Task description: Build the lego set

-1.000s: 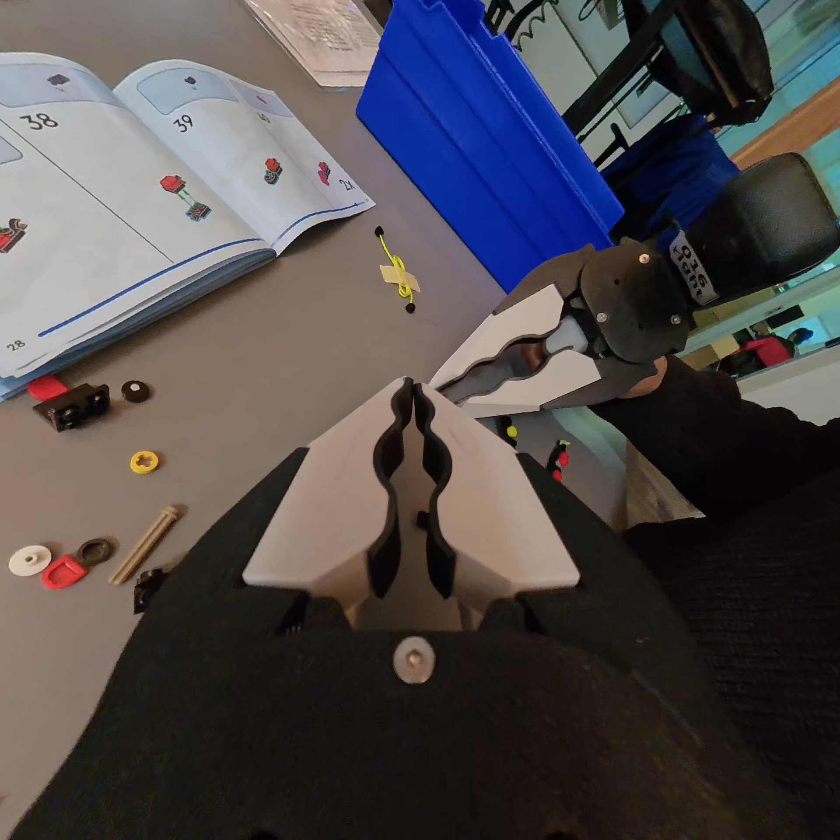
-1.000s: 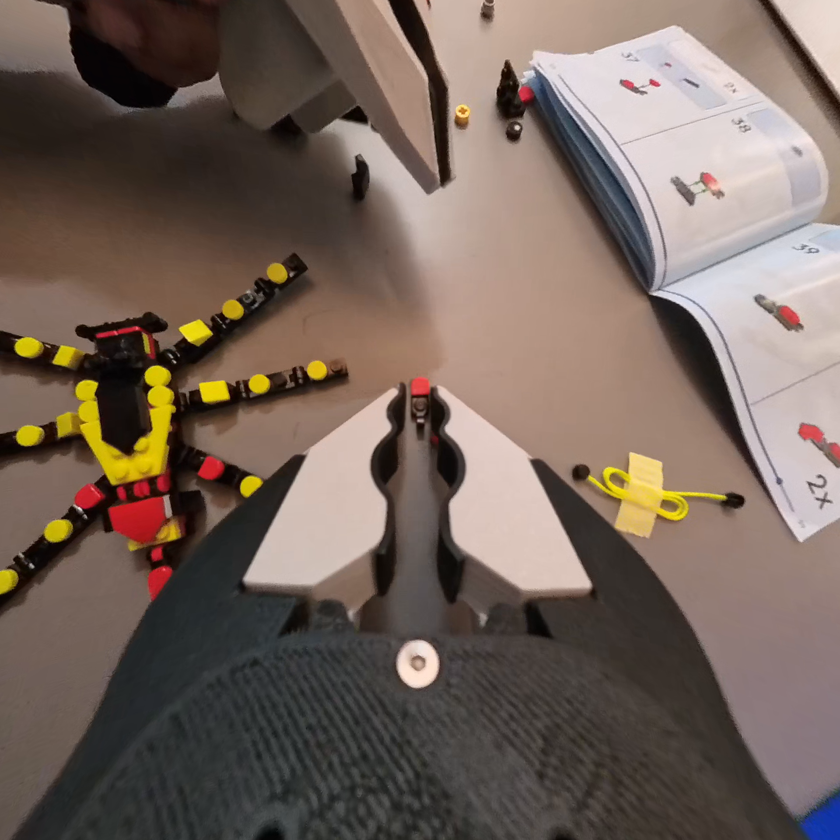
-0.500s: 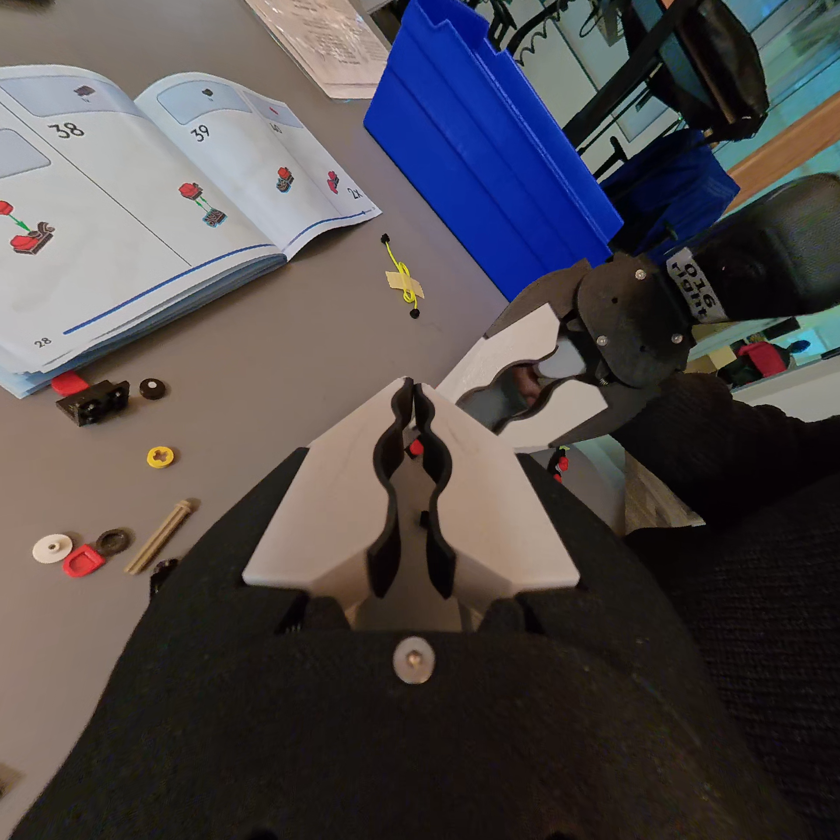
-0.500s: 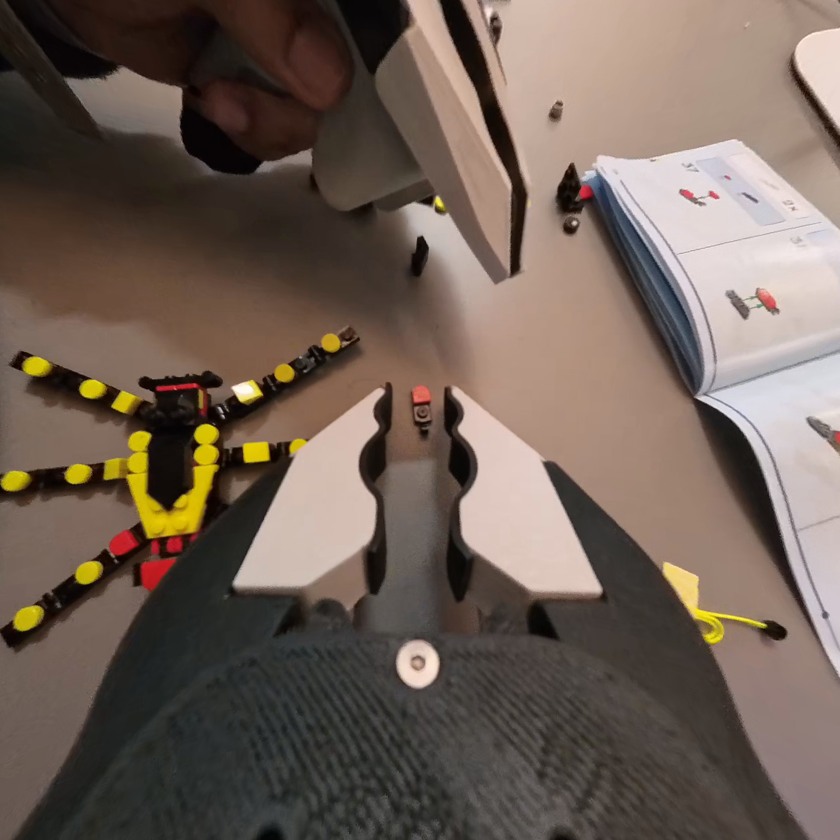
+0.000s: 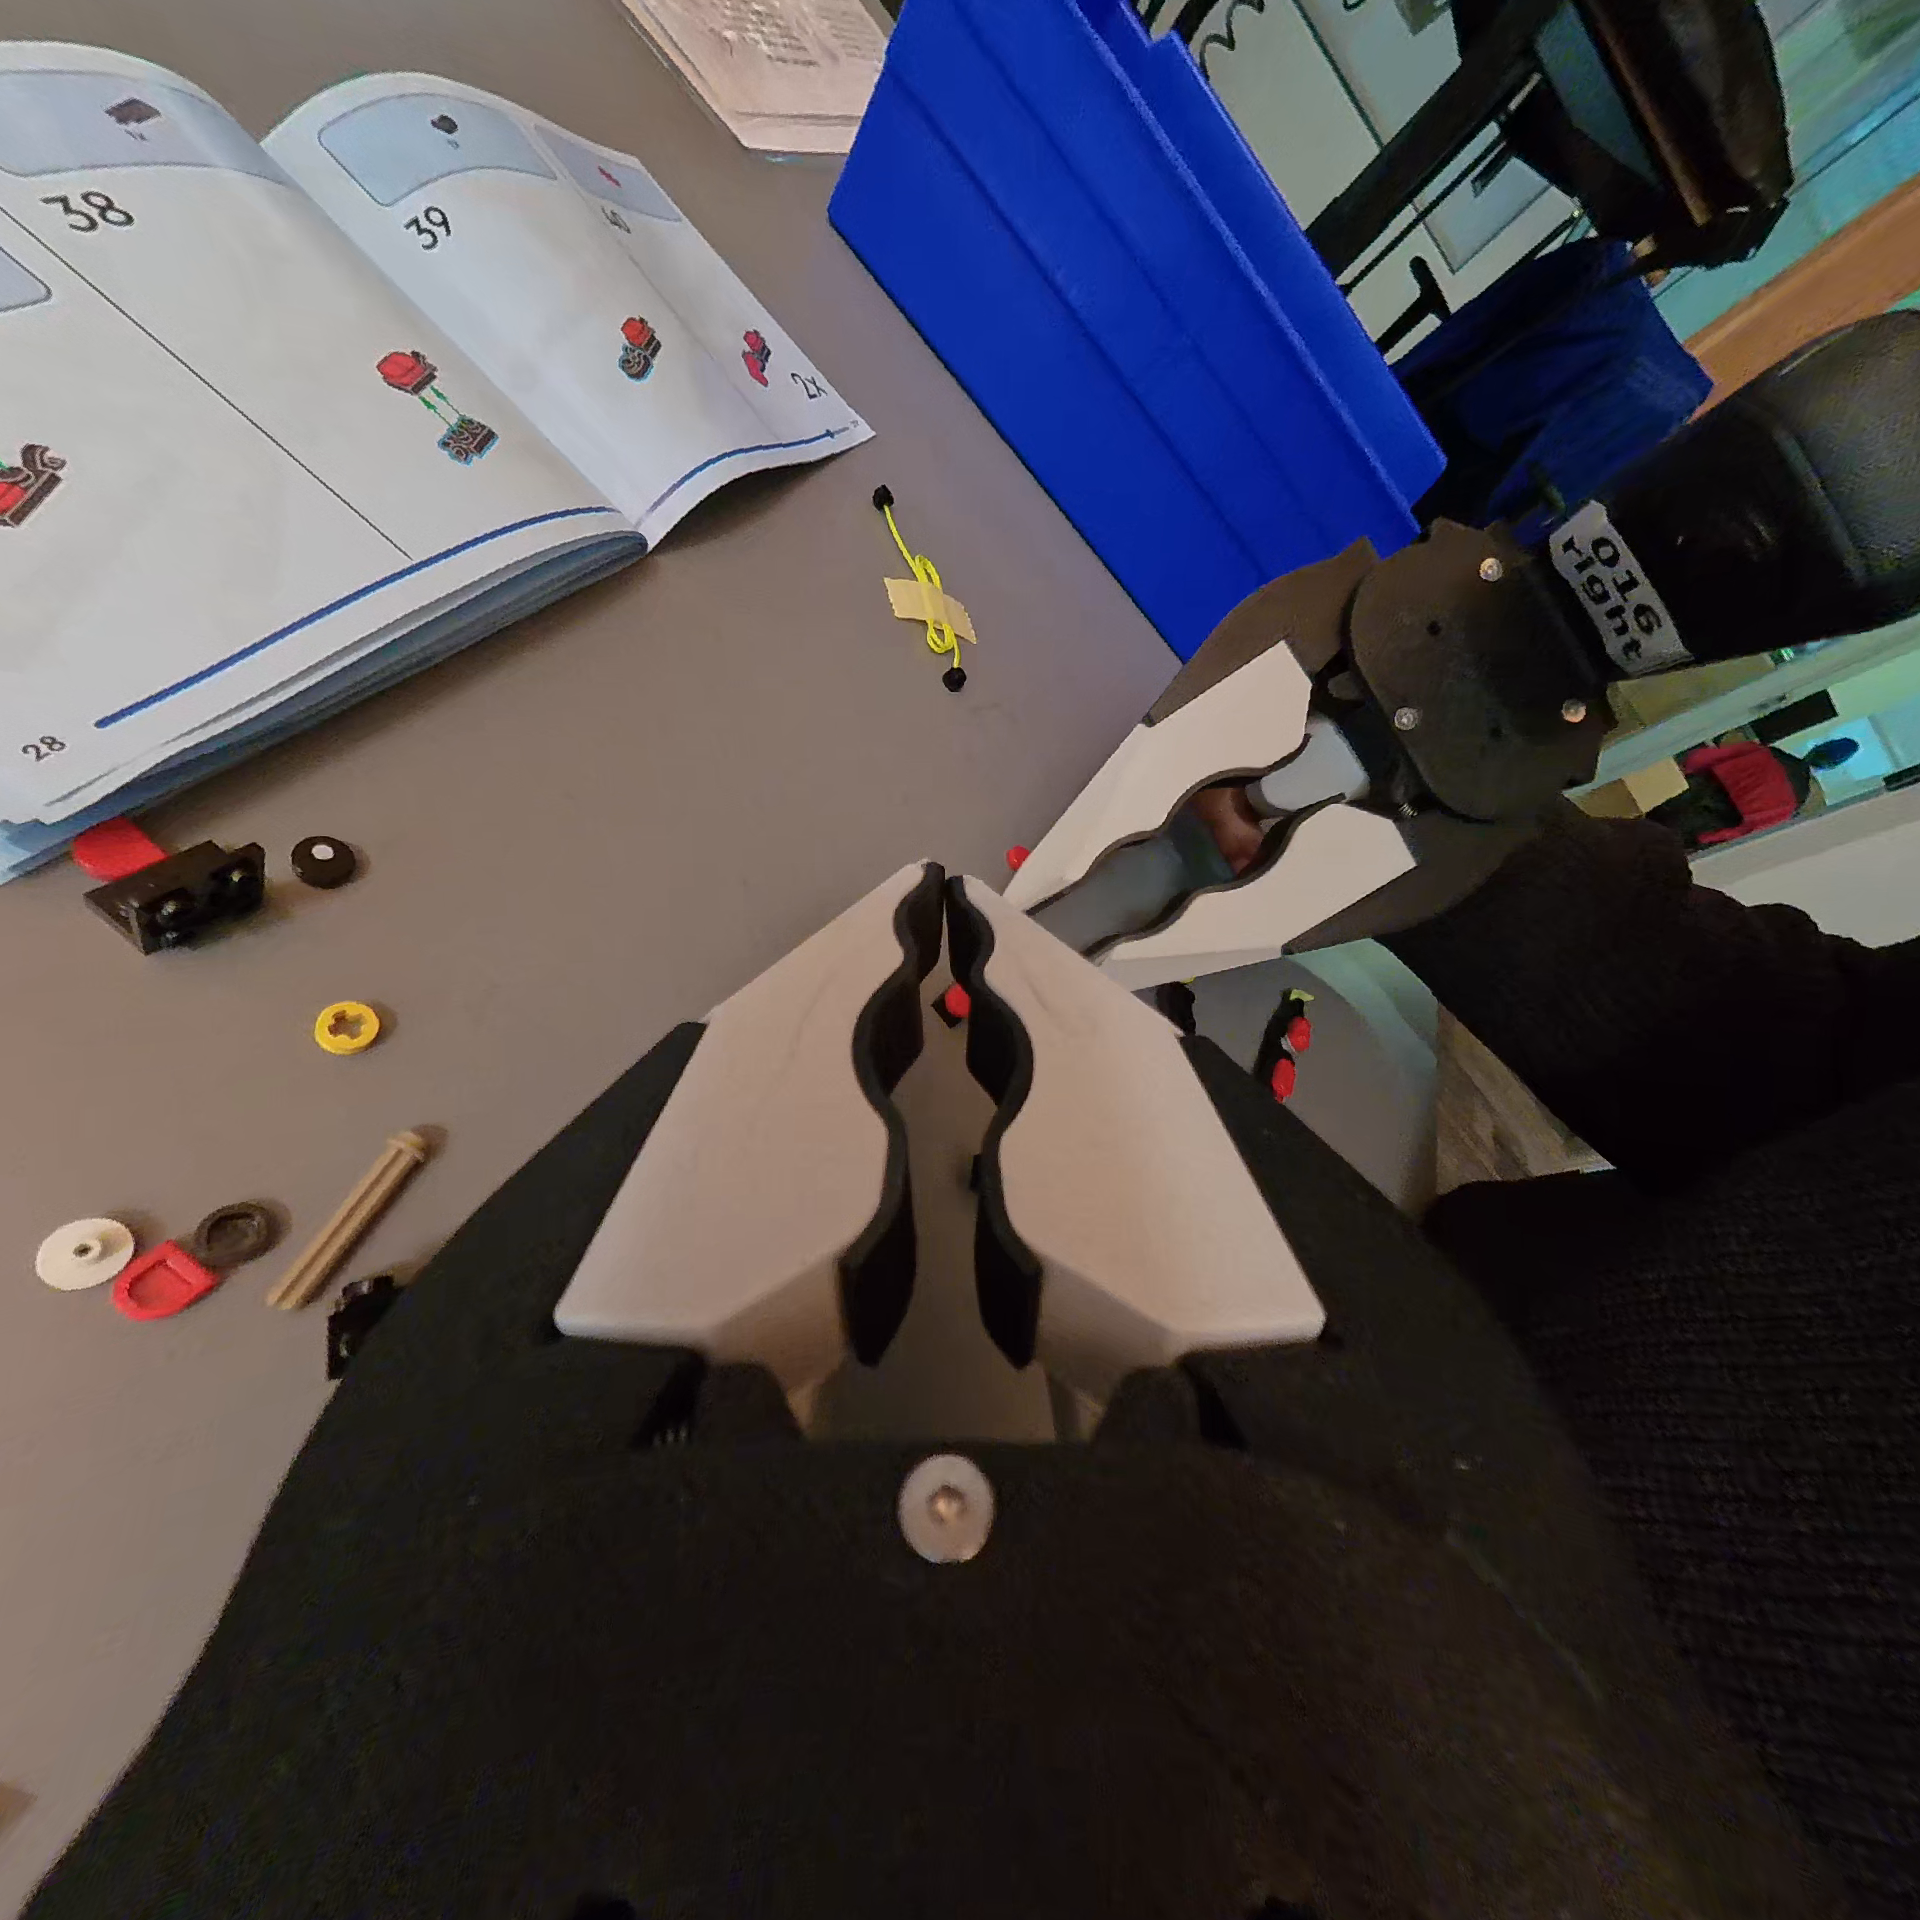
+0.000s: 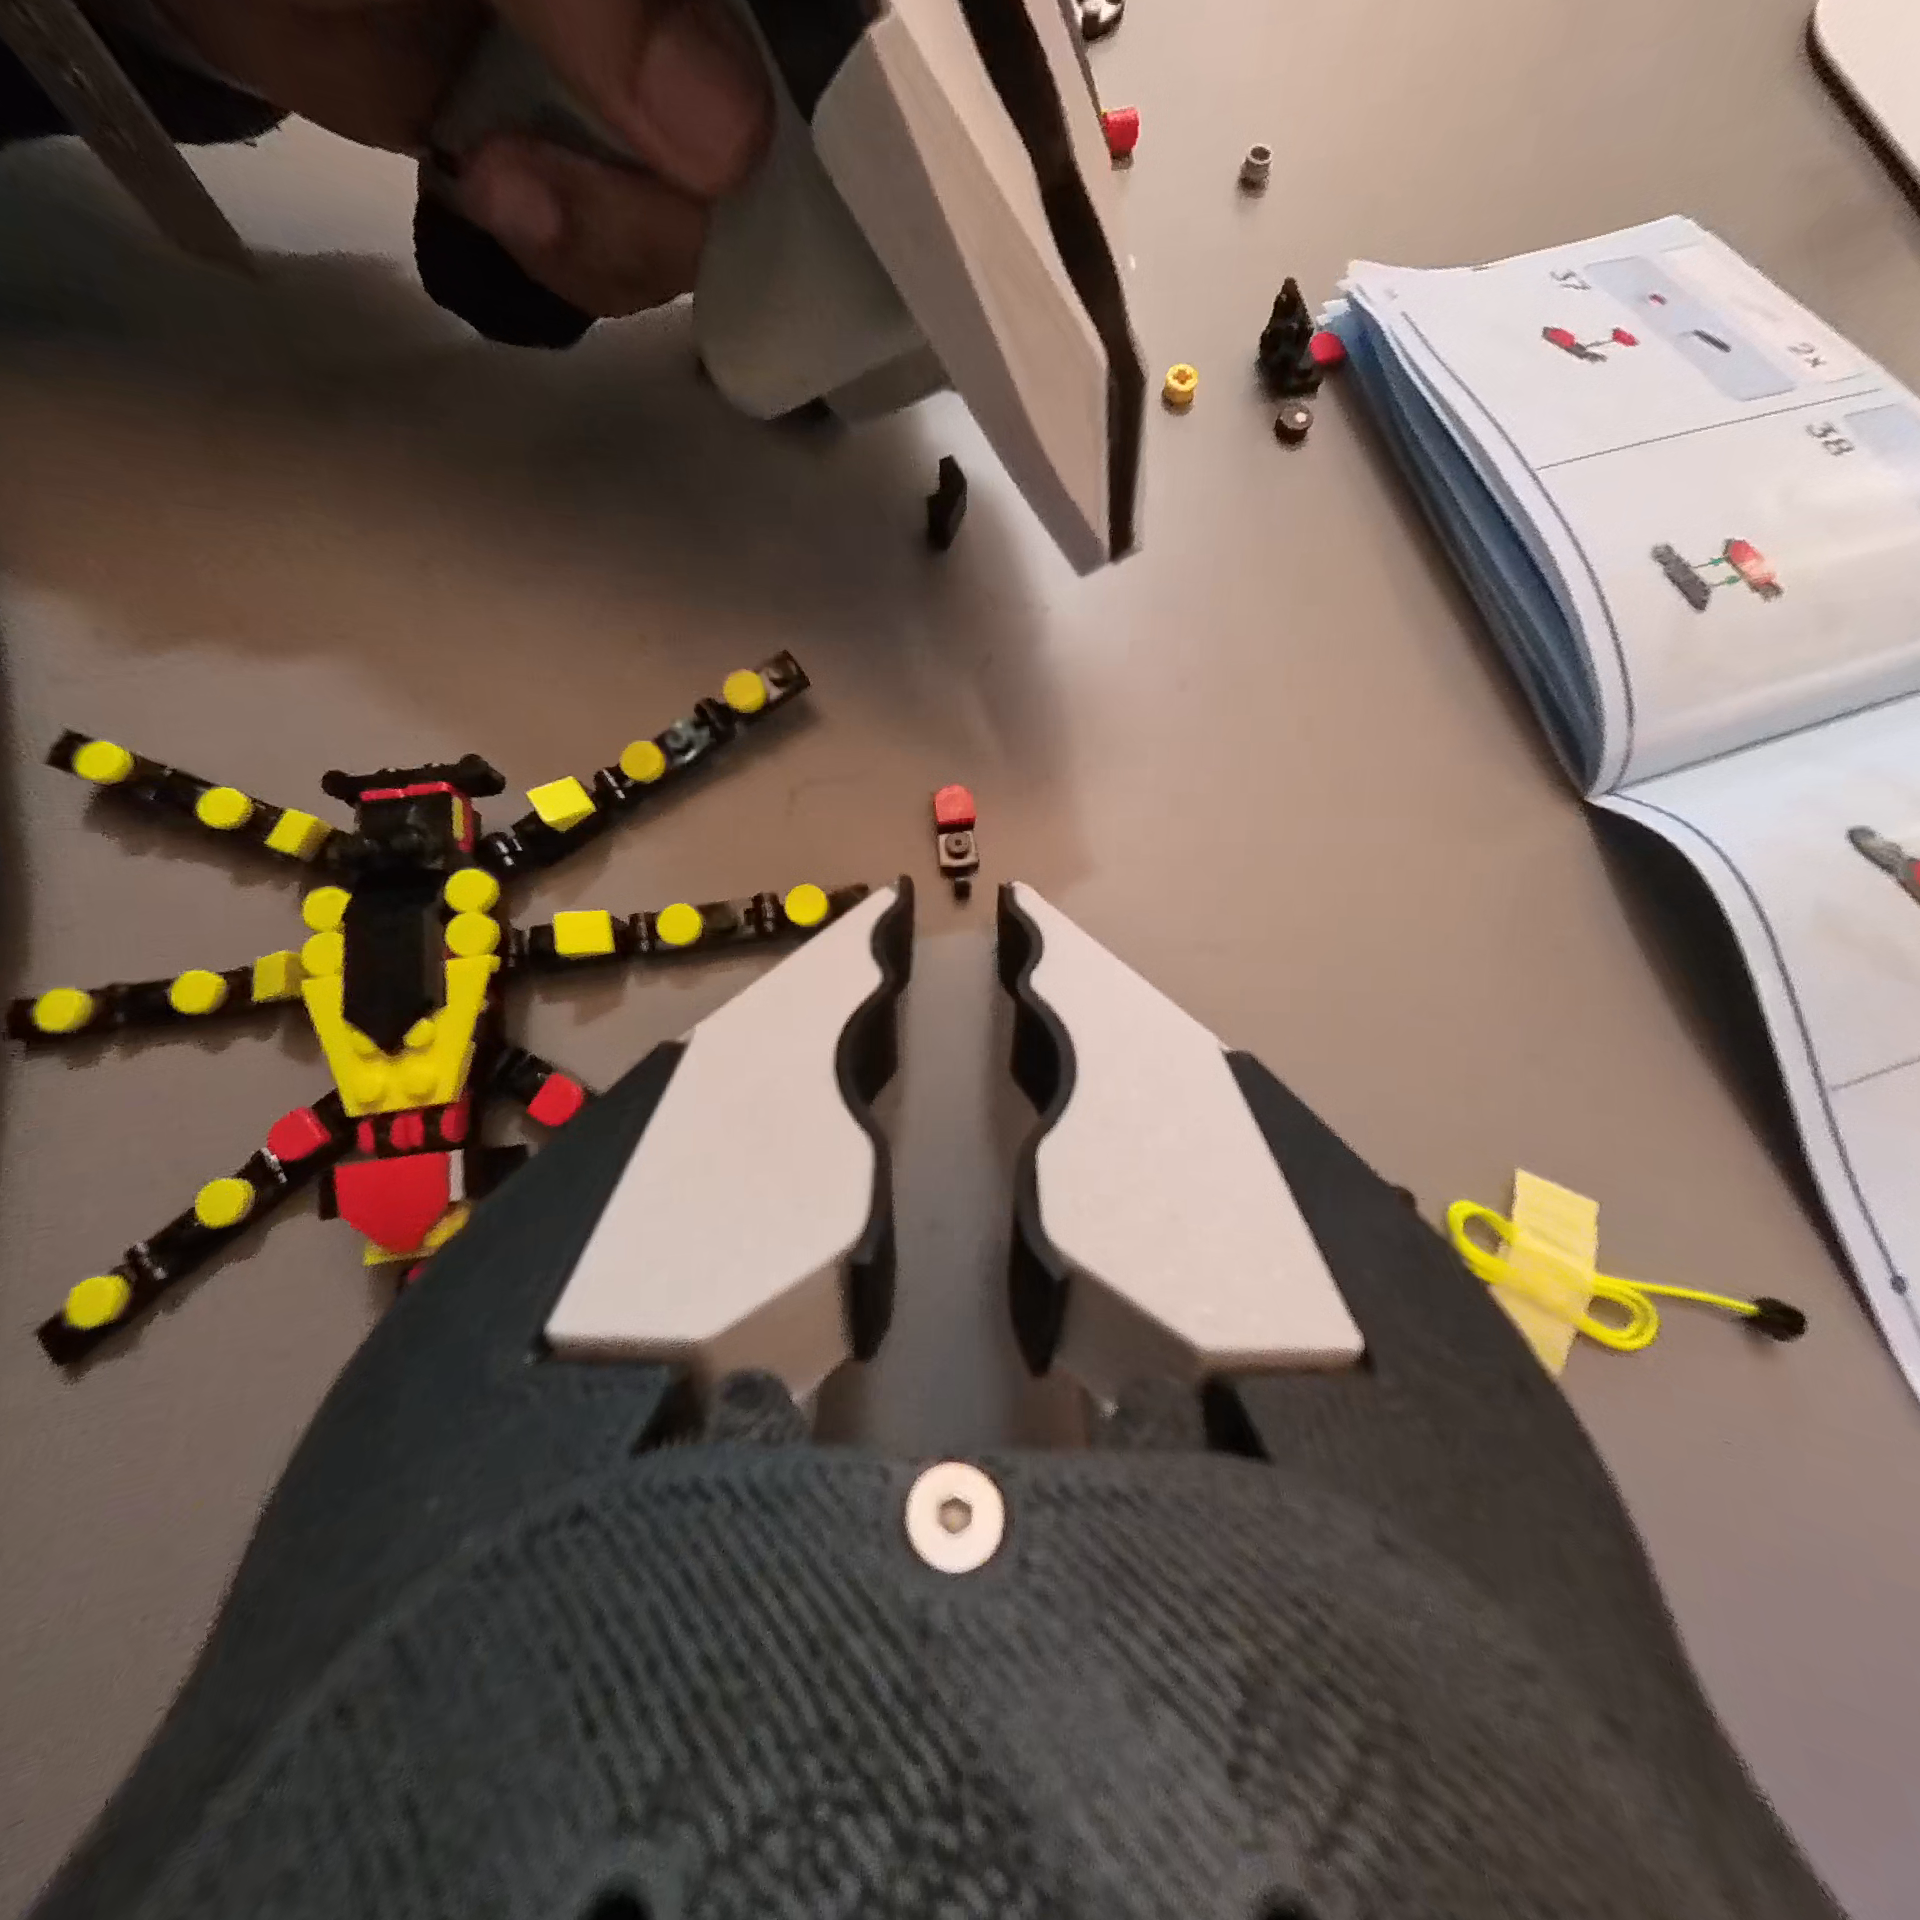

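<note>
One small red-and-black brick assembly lies free on the grey desk, at 12 o'clock off your released right gripper; left gripper is clenched, seemingly empty. Regrasp squarely.

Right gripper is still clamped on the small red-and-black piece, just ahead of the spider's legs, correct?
Not clamped. In the right wrist view the right gripper is open, and the small red-and-black piece lies free on the table just beyond its fingertips, beside the spider.
</note>
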